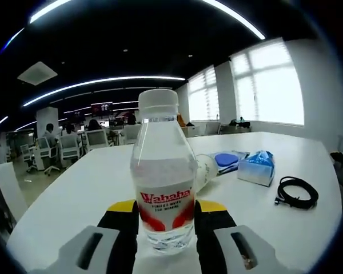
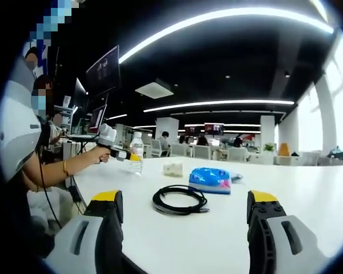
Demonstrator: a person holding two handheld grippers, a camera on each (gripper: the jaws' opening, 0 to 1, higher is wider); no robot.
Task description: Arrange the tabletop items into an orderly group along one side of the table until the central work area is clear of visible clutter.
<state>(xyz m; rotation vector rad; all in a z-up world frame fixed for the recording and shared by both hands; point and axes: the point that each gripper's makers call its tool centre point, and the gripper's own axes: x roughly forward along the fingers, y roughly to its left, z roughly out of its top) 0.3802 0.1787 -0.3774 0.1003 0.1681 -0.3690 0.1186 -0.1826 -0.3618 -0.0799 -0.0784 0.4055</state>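
My left gripper (image 1: 166, 220) clamps the water bottle (image 1: 163, 171); my right gripper (image 2: 186, 214) hangs wide apart, holding nothing.

The left gripper view sits low at one table (image 1: 74, 194) edge, close behind a water bottle (image 1: 163, 171), facing the windows, while the right gripper view looks across from another edge, sharing bottle, tissue pack (image 2: 210, 180) and cable (image 2: 179, 200).

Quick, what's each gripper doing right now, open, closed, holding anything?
Left gripper: closed on the water bottle, which stands on the table.
Right gripper: open, holding nothing, above the table.
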